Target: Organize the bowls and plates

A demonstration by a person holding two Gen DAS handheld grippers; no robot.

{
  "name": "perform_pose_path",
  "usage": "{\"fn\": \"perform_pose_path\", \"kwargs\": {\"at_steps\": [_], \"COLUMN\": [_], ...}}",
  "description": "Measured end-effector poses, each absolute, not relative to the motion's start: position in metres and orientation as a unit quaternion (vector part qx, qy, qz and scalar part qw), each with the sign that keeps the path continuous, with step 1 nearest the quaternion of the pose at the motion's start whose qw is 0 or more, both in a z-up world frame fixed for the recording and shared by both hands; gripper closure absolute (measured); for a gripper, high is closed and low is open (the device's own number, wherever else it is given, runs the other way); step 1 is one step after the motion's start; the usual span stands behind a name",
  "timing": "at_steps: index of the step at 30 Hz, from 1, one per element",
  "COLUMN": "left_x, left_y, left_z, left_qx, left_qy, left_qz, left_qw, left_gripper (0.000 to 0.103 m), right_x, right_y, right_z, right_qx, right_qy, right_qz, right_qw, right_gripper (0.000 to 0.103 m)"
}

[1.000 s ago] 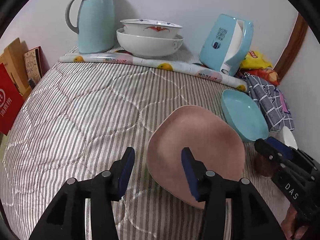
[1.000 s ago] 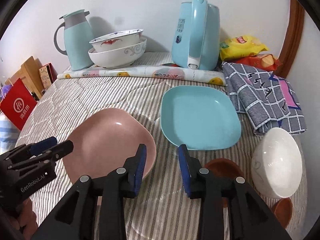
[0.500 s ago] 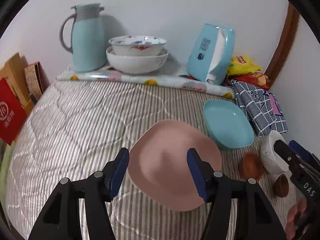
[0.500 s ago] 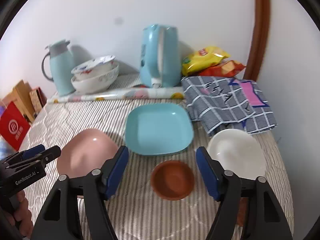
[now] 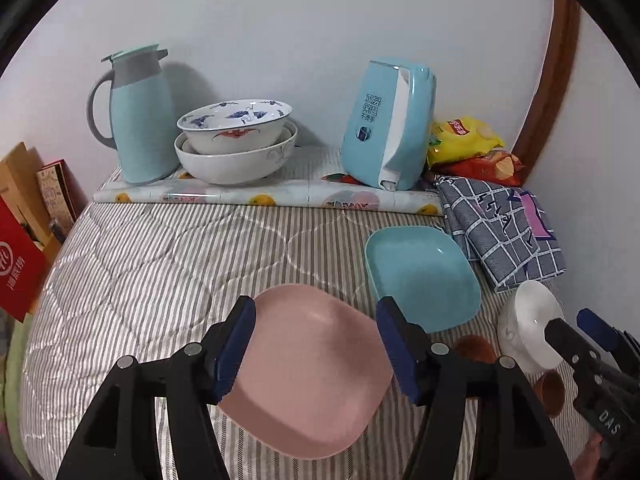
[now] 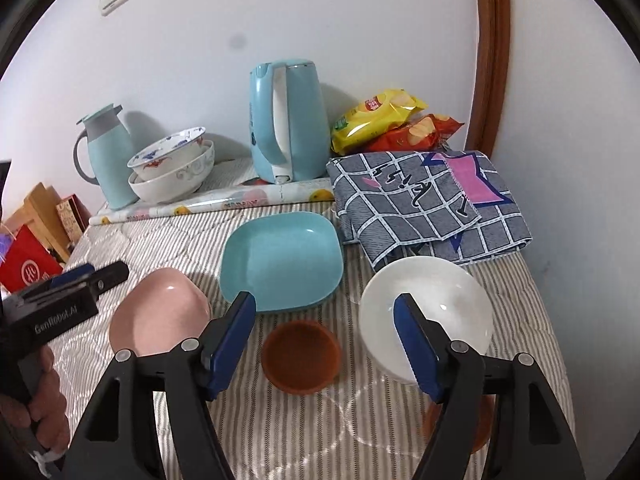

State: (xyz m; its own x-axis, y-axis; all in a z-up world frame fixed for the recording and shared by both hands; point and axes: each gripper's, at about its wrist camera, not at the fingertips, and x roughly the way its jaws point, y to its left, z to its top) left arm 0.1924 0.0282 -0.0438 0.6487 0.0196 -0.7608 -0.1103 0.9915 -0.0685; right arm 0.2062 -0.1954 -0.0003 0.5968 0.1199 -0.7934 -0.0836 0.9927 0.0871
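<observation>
A pink plate (image 5: 312, 368) lies on the striped quilt, and my left gripper (image 5: 316, 348) is open wide above it, one finger on each side. The pink plate also shows in the right wrist view (image 6: 160, 316). A blue plate (image 5: 420, 276) (image 6: 282, 260) lies behind it. My right gripper (image 6: 324, 344) is open above a small brown bowl (image 6: 300, 356), with a white bowl (image 6: 426, 312) under its right finger. A second brown bowl (image 5: 554, 392) sits at the right edge. Two stacked white bowls (image 5: 236, 140) stand at the back.
A blue thermos jug (image 5: 138, 112), a blue kettle (image 5: 390, 124), snack bags (image 5: 464, 140) and a checked cloth (image 5: 504, 232) line the back and right. A rolled patterned sheet (image 5: 264, 198) lies across the back. Boxes (image 5: 24, 216) stand at the left edge.
Both grippers have pulled back and up and opened wider. The right gripper has swung right, from the pink and blue plates over to the brown and white bowls.
</observation>
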Motion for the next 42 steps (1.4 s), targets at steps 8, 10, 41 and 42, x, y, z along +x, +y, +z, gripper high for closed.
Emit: {"fn": "perform_pose_path", "kwargs": {"at_steps": [8,10,41,42], "left_x": [0.208,0.212,0.28,0.282], "left_y": [0.019,0.019,0.011,0.009], "left_z": [-0.041,-0.042,-0.094,-0.096], "left_qx": [-0.032,-0.03,-0.073,-0.073], "left_qy": [0.408,0.406,0.46,0.462], "left_qz": [0.058,0.064,0.022,0.019], "left_qw": [0.91,0.911,0.884,0.884], "left_gripper": [0.042,0.042,0.042,0.042], "right_x": [0.221,0.225,0.31,0.311], "right_y": [-0.204,-0.204,-0.181,-0.18], "right_z": [-0.002,-0.003,-0.065,-0.067], "right_qx": [0.024,0.023,0.005,0.002], "right_qy": [0.45,0.448,0.519,0.521], "right_qz": [0.062,0.06,0.083,0.082], "right_qw": [0.89,0.891,0.851,0.85], "right_gripper": [0.032,0.032,0.074,0.074]}}
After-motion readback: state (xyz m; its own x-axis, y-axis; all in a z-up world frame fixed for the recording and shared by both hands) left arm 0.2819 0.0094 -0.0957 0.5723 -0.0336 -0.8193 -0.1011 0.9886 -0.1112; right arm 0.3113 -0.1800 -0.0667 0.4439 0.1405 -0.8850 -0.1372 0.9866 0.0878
